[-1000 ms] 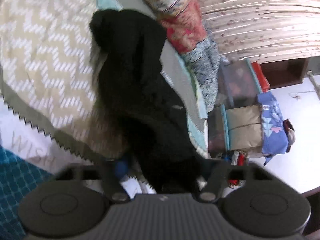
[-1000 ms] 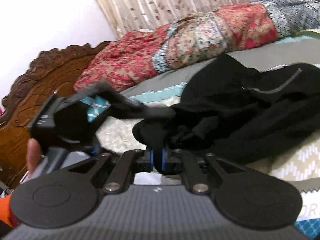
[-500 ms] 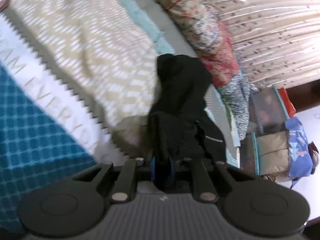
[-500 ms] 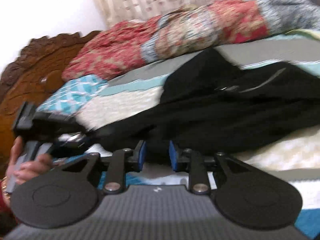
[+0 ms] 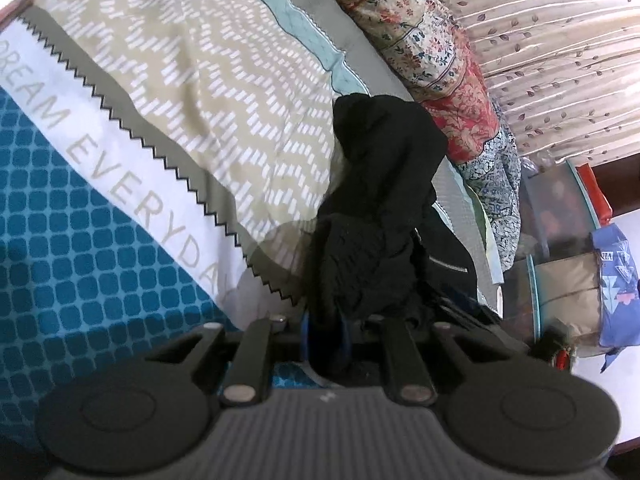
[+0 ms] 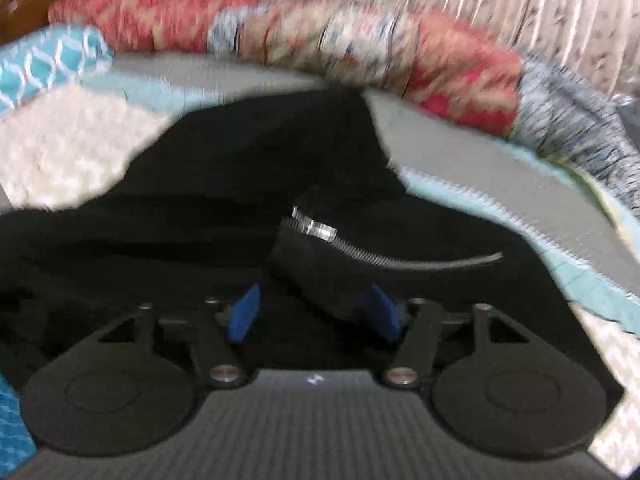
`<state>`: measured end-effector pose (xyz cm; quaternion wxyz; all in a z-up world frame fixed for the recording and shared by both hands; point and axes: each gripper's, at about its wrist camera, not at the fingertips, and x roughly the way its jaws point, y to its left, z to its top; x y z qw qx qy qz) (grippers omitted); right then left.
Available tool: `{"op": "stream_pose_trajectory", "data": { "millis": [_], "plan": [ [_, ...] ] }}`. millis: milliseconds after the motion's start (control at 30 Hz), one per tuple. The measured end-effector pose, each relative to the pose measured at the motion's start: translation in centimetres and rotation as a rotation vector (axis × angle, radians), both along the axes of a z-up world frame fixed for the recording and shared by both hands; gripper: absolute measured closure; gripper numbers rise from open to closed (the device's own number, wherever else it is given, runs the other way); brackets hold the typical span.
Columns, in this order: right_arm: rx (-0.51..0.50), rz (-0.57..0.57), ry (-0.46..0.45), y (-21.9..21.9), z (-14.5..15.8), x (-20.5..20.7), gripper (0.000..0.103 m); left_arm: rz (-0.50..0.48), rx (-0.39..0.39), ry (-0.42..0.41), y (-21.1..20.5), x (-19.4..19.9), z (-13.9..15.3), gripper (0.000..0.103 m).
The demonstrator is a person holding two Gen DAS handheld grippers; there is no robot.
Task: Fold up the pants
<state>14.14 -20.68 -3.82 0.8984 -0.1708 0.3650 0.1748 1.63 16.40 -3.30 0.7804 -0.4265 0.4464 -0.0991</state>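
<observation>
Patterned bedspread (image 5: 168, 92) filling upper left; black pants (image 5: 380, 208) bunched at frame centre. Left gripper (image 5: 324, 336) pinching pants fabric; right gripper (image 6: 314, 308) spread over zipper (image 6: 384, 248). Best lifted taut before laying flat.

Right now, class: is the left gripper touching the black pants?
Touching. The left wrist view shows the left gripper with its blue fingers closed on a bunch of the black pants, cloth pinched between them.
</observation>
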Motion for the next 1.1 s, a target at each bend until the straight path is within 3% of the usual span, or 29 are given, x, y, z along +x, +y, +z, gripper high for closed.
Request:
{"op": "stream_pose_trajectory", "data": {
  "millis": [33,67,100,300,433,600,667,767,833,1000,1100],
  "plan": [
    [-0.022,-0.030,-0.003,-0.1,-0.3,0.5,0.053,0.003,0.003,-0.004,0.1,0.0,0.2,0.090],
    [-0.015,-0.062,0.005,-0.6,0.0,1.1,0.092,0.004,0.003,-0.008,0.2,-0.1,0.5,0.090],
    [0.009,-0.100,0.011,-1.3,0.6,1.4,0.099,0.006,0.004,-0.016,0.3,-0.1,0.8,0.090],
    [0.240,-0.336,-0.200,-9.3,11.1,0.9,0.099,-0.001,0.007,-0.079,1.0,0.7,3.3,0.091],
    [0.373,-0.505,-0.426,-16.1,19.4,-2.8,0.099,0.010,0.015,-0.132,1.9,1.4,5.4,0.091],
    [0.511,-0.684,-0.601,-24.0,24.4,-9.5,0.099,0.135,0.014,-0.214,6.5,0.7,8.6,0.091],
    [0.517,-0.750,-0.607,-26.5,23.9,-12.0,0.099,0.188,0.033,-0.231,8.7,-0.4,9.5,0.091],
    [0.520,-0.884,-0.555,-30.0,20.8,-15.0,0.099,0.223,0.069,-0.196,10.7,-2.1,9.2,0.091],
    [0.558,-0.989,-0.479,-32.5,17.6,-16.0,0.099,0.227,0.105,-0.146,11.2,-3.1,8.0,0.091],
    [0.544,-1.309,-0.323,-36.5,9.4,-19.1,0.099,0.202,0.137,0.024,10.5,-5.2,3.2,0.090],
    [0.587,-1.531,-0.228,-37.9,5.9,-20.6,0.091,0.197,0.194,0.092,10.0,-6.6,1.5,0.080]
  ]
}}
